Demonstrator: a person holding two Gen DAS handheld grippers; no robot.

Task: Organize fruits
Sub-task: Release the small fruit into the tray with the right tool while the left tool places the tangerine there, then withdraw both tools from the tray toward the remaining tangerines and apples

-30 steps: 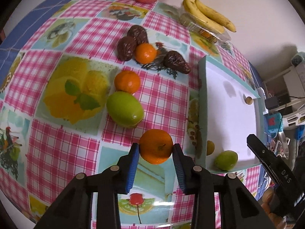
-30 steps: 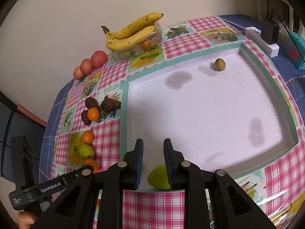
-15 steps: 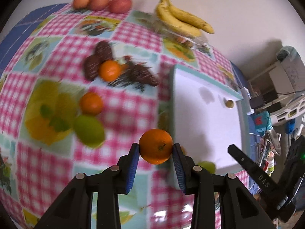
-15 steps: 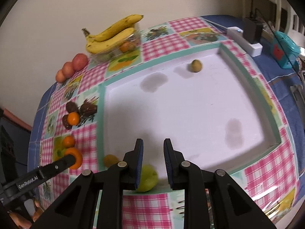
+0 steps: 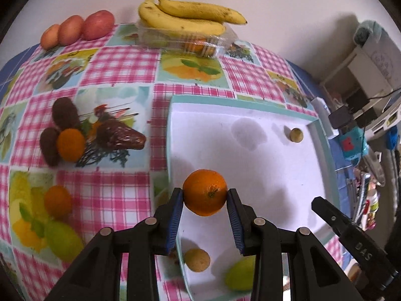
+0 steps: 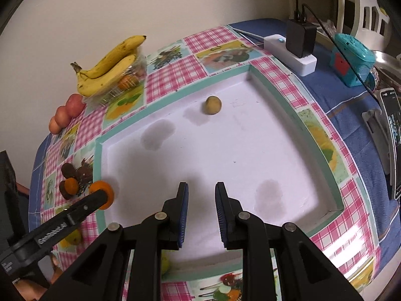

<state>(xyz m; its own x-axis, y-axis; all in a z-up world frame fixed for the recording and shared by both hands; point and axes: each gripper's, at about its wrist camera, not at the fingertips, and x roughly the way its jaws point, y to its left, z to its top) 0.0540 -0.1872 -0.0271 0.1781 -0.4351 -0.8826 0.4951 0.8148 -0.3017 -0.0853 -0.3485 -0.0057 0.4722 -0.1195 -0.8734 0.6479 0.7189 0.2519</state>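
Observation:
My left gripper (image 5: 205, 195) is shut on an orange (image 5: 204, 192) and holds it in the air above the left rim of the white tray (image 5: 250, 155). The right wrist view shows that orange (image 6: 102, 188) at the tray's (image 6: 225, 150) left edge. My right gripper (image 6: 199, 190) is open and empty above the tray's near half. Inside the tray lie a small brownish fruit (image 6: 213, 104) at the far side, a yellow fruit (image 5: 197, 260) and a green fruit (image 5: 239, 274) near the front corner. Two oranges (image 5: 71, 144), a green fruit (image 5: 62, 238) and dark brown fruits (image 5: 65, 113) remain on the checked tablecloth.
Bananas (image 5: 185, 17) rest on a clear plastic box by the wall, with three reddish fruits (image 5: 97, 25) to their left. A power strip with a black charger (image 6: 290, 50), a teal toy (image 6: 353, 60) and a phone (image 6: 393, 145) sit right of the tray.
My left gripper has carried the orange rightward from over the tablecloth to over the tray's left rim. My right gripper moved forward over the tray, leaving the green fruit behind it.

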